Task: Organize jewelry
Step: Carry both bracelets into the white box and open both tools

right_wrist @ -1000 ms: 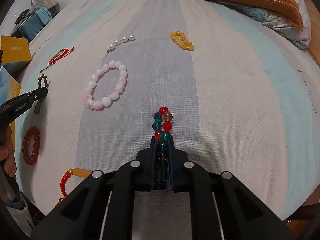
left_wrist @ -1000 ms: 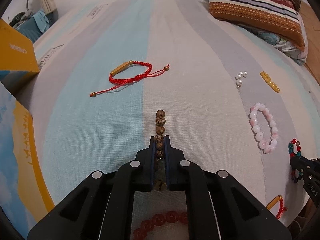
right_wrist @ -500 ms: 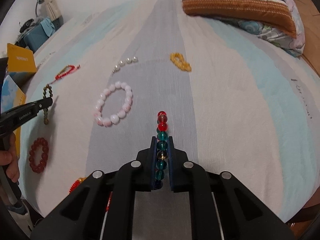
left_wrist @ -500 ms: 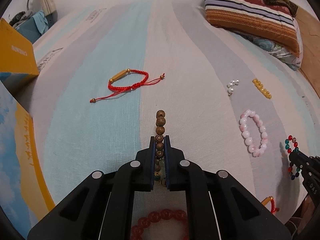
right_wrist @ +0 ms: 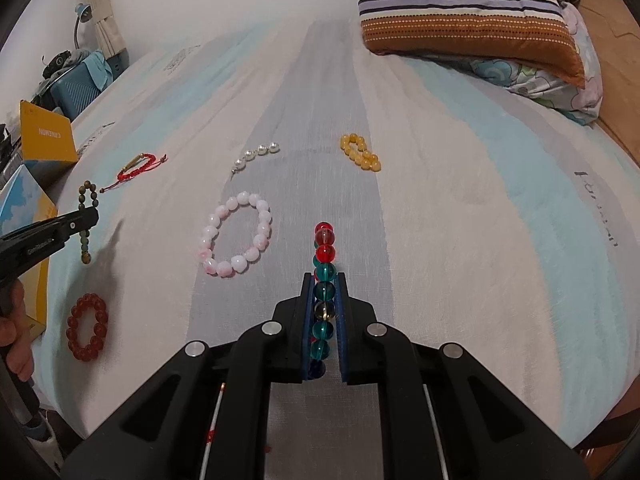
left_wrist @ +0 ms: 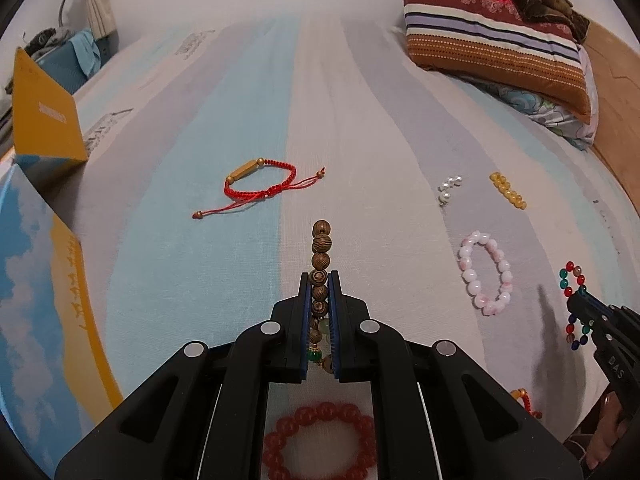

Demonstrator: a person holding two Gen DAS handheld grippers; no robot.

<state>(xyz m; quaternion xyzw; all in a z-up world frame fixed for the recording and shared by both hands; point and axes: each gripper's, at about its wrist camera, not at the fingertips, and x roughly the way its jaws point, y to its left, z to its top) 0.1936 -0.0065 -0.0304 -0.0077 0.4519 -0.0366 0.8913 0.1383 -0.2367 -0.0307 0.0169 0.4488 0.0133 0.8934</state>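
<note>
My left gripper [left_wrist: 320,280] is shut on a brown wooden bead bracelet [left_wrist: 321,245], lifted off the striped bed sheet [left_wrist: 248,120]; its beads stick up past the fingertips. My right gripper [right_wrist: 324,280] is shut on a red and teal glass bead bracelet [right_wrist: 324,252], also held above the sheet. On the sheet lie a pink bead bracelet [right_wrist: 236,234], a red cord bracelet [left_wrist: 260,184], a dark red bead bracelet [right_wrist: 88,326], a pearl strand [right_wrist: 256,156] and a yellow bead bracelet [right_wrist: 360,152].
A yellow and blue box [left_wrist: 44,280] stands at the left edge of the bed. Striped pillows [left_wrist: 496,40] lie at the far right. Another red cord bracelet [left_wrist: 526,400] lies near the front edge. A hand [right_wrist: 14,336] holds the left gripper.
Both grippers have risen with their bracelets, which now hang clear of the sheet. The views have tilted up, showing more of the pillows and wall.
</note>
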